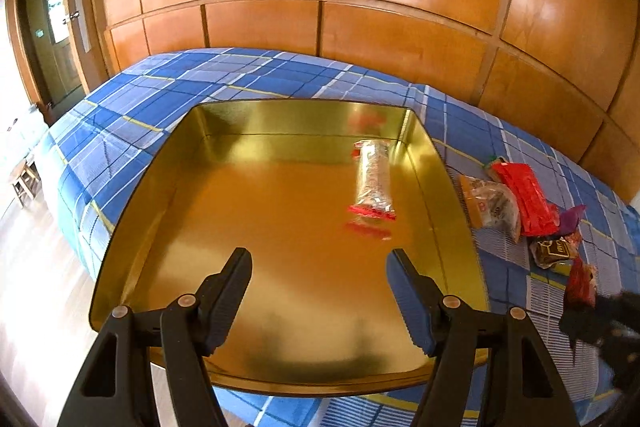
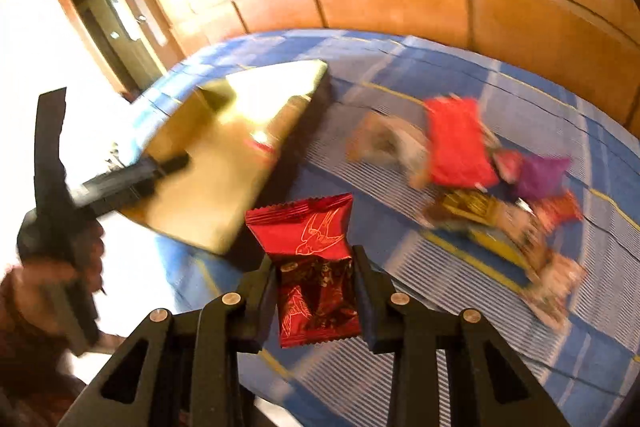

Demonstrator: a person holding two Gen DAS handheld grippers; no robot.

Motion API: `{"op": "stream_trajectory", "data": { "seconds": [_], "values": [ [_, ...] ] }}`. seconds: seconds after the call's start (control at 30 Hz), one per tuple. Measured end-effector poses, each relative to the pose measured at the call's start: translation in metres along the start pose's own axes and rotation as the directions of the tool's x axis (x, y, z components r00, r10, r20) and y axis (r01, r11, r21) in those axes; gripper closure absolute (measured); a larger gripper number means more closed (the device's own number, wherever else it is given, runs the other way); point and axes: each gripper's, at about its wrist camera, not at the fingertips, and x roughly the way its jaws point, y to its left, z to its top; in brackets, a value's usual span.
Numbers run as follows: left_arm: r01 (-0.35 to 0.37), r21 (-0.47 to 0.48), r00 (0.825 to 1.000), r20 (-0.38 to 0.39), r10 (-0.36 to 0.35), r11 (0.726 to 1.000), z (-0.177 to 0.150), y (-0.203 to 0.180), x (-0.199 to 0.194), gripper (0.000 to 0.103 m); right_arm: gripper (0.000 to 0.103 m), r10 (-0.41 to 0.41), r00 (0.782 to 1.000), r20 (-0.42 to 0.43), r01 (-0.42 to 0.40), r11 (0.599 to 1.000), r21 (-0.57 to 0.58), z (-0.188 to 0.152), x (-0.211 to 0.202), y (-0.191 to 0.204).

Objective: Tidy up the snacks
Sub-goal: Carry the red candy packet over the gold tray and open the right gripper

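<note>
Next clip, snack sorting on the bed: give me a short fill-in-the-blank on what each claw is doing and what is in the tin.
1. The right claw is shut on a dark ____ snack packet printed with birds.
2. The left claw hovers open over the ____-coloured tin.
3. Inside the tin lies ____ snack, a clear-wrapped bar with red ends.
4. The remaining snacks lie on the ____ plaid bedcover.

Missing words: red; gold; one; blue

tin (image 1: 132,259) on bed (image 1: 240,75) | one snack (image 1: 373,179) inside | snack pile (image 1: 520,203) right of tin
</note>
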Motion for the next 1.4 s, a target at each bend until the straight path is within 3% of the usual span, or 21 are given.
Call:
{"op": "stream_trajectory", "data": {
  "seconds": [0.27, 0.47, 0.6, 0.93, 1.1, 1.4],
  "values": [
    [-0.050, -0.091, 0.999, 0.000, 0.050, 0.995, -0.004, 0.036, -0.001, 0.030, 0.068, 0.101, 0.995, -0.006, -0.101, 0.995, 0.001, 0.046, 0.028, 0.052],
    [-0.071, -0.133, 0.997, -0.007, 0.071, 0.989, -0.008, 0.055, -0.001, 0.028, 0.062, 0.116, 0.992, -0.051, -0.114, 0.993, 0.042, 0.057, 0.063, 0.060],
    [-0.065, -0.124, 0.998, -0.014, 0.064, 0.990, -0.010, 0.054, 0.000, 0.028, 0.062, 0.089, 0.995, -0.051, -0.087, 0.995, 0.047, 0.051, 0.067, 0.057],
    [-0.016, -0.050, 1.000, -0.014, 0.015, 0.999, -0.009, 0.028, -0.001, 0.028, 0.062, -0.049, 0.998, 0.039, 0.048, 0.999, 0.015, 0.029, 0.029, 0.033],
    [0.016, 0.002, 1.000, -0.016, -0.016, 1.000, -0.007, 0.010, -0.005, 0.028, 0.062, -0.147, 0.988, 0.042, 0.146, 0.989, 0.012, 0.014, 0.014, 0.008],
    [0.067, 0.094, 0.998, -0.018, -0.066, 0.993, -0.005, -0.023, -0.012, 0.028, 0.062, -0.251, 0.968, 0.030, 0.247, 0.965, 0.083, -0.007, -0.009, -0.047]
  ]
}}
